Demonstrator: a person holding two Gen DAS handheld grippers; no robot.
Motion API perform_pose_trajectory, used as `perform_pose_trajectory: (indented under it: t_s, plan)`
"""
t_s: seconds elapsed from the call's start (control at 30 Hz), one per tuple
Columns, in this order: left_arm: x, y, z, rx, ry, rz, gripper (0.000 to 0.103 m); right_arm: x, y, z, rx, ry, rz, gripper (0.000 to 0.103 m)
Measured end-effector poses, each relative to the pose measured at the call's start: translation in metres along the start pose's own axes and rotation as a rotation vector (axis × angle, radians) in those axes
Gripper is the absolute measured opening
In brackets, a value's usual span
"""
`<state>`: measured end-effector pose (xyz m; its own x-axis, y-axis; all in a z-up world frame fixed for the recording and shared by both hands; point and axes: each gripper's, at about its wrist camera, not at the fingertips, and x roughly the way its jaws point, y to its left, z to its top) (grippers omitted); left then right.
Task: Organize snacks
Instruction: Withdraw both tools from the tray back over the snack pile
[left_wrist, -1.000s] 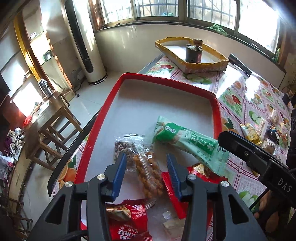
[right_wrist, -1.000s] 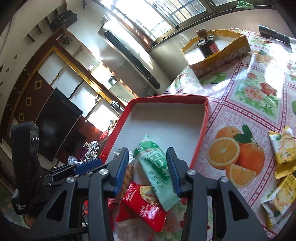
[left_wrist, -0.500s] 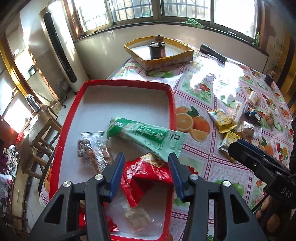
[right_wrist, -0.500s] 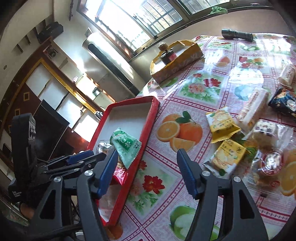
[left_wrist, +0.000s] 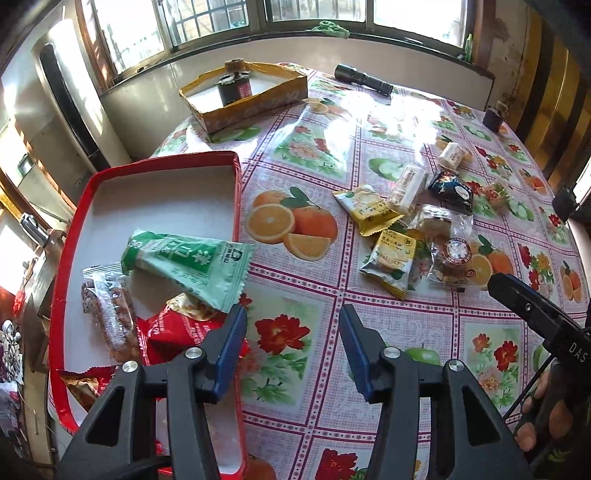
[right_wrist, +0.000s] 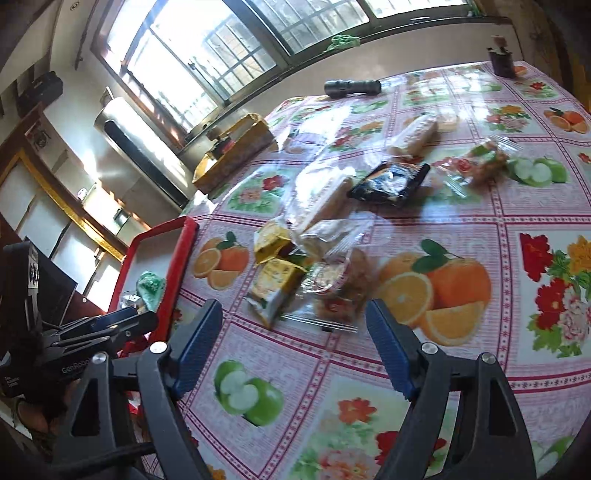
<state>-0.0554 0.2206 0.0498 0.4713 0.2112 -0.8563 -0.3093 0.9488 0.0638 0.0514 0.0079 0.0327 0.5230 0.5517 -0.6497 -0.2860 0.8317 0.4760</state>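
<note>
A red tray (left_wrist: 236, 192) at the table's left edge holds a green packet (left_wrist: 192, 266) that juts over its right rim, a clear nut packet (left_wrist: 110, 314) and a red packet (left_wrist: 173, 332). My left gripper (left_wrist: 291, 317) hovers over the tablecloth just right of the tray; its jaws are opening with nothing between them. My right gripper (right_wrist: 293, 314) is also opening and empty, just short of a pile of loose snacks: a yellow packet (right_wrist: 273, 288), a clear-wrapped round cake (right_wrist: 332, 284) and a black packet (right_wrist: 391, 181) farther back.
At the far left of the table, a yellow cardboard box (left_wrist: 251, 96) holds a dark jar. A black flashlight (left_wrist: 364, 79) and a small dark bottle (left_wrist: 493, 118) lie near the far edge. Beyond the tray the table ends above the floor.
Both grippers swung right, away from above the tray and towards the loose snacks. The right gripper let go of the green packet, which now lies in the tray. Both jaws widened.
</note>
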Motion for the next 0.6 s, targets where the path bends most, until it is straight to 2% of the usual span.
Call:
perform_pose_trajectory:
  t_s: [0.3, 0.6]
  plan:
    - [0.015, -0.025, 0.001, 0.027, 0.033, -0.051, 0.052, -0.01, -0.02, -0.008, -0.015, 0.008, -0.119, 0.081]
    - [0.036, -0.036, 0.012, 0.043, 0.072, -0.065, 0.052, -0.01, -0.017, 0.007, -0.086, -0.011, -0.102, 0.081]
